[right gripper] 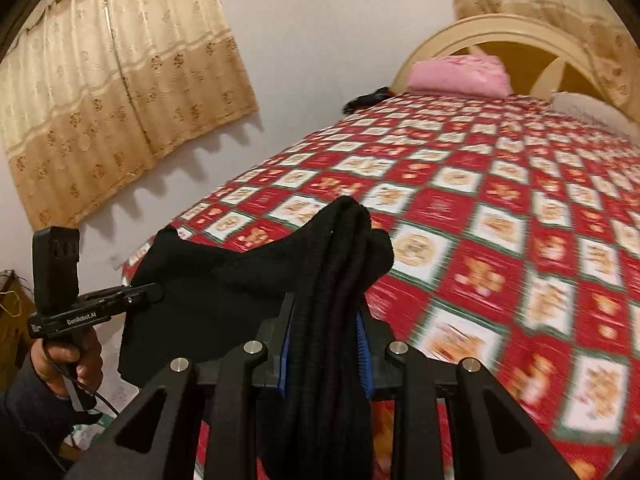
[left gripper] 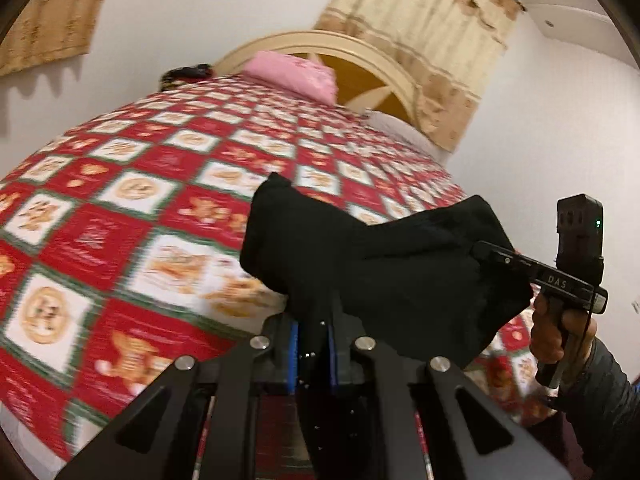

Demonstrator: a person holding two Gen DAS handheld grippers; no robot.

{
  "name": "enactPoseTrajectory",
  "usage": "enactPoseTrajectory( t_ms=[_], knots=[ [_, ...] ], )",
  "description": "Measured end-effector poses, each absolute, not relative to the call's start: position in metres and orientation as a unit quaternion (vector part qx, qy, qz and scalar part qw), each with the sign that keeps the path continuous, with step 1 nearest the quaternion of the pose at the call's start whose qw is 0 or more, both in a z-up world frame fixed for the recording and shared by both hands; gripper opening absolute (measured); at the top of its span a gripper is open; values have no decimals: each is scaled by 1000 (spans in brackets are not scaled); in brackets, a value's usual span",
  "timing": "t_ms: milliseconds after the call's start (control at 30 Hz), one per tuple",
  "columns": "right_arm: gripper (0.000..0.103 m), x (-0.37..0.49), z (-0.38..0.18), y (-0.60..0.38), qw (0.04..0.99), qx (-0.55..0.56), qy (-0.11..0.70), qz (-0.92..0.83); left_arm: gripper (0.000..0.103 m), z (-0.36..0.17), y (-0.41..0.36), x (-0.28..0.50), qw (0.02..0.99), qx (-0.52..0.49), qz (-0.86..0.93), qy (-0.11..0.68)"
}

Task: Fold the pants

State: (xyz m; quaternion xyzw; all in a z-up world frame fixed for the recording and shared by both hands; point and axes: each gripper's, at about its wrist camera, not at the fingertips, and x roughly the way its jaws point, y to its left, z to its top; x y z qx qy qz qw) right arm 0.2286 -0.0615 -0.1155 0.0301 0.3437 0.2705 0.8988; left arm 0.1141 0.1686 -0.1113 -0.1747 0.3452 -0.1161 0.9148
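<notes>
A bed [left gripper: 120, 208] fills both views, covered by a quilt [right gripper: 500, 240] of red and white squares with gingerbread figures and green borders. At the far end rises a cream arched headboard [left gripper: 360, 52]; a pink pillow [left gripper: 296, 74] leans against it, a white pillow [right gripper: 588, 110] lies beside that, and a small dark item [right gripper: 368, 100], too blurred to identify, sits at the quilt's edge near the pink pillow. White walls carry beige patterned curtains [right gripper: 120, 92], one behind the headboard and one on the wall beside the bed. The black pants [left gripper: 380, 264] hang above the near end of the quilt, stretched between the two grippers with their long axis running roughly parallel to the headboard, loose ends bunched upward. The left gripper [left gripper: 312, 356] is clamped tight on a thin fold of the cloth, its blue pads nearly together. The right gripper [right gripper: 326, 352] is clamped on a thicker bundle of folded layers, so its pads stand a little apart. Both grippers tilt downward toward the quilt. Each is carried by a hand wrapped around a pistol handle: the right hand [left gripper: 560, 336] in a dark sleeve, and the left hand [right gripper: 68, 360] likewise.
</notes>
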Motion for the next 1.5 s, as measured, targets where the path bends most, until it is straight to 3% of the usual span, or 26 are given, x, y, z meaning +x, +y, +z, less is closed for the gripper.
enactPoseTrajectory(
  t_ms=[200,333,433,533,733,933,1067,1500],
  knots=[
    [27,267,-151,-38,885,52,374,274,13,-140,180,123,912,-156,-81,370],
    [30,275,-173,-42,880,53,400,249,38,-158,183,127,910,-152,-58,381],
    [33,283,-184,-52,877,71,411,239,46,-162,185,128,910,-153,-52,382],
    [34,286,-189,-56,875,74,417,235,62,-162,185,125,914,-138,-30,379],
    [37,287,-193,-60,875,79,419,229,75,-164,187,123,916,-126,-9,381],
    [44,291,-199,-65,871,87,432,217,82,-167,191,123,915,-127,-3,383],
    [60,296,-208,-71,866,99,446,201,88,-171,194,123,914,-133,-1,383],
    [70,285,-197,-89,882,95,433,158,91,-162,196,104,914,-121,19,387]
  ],
)
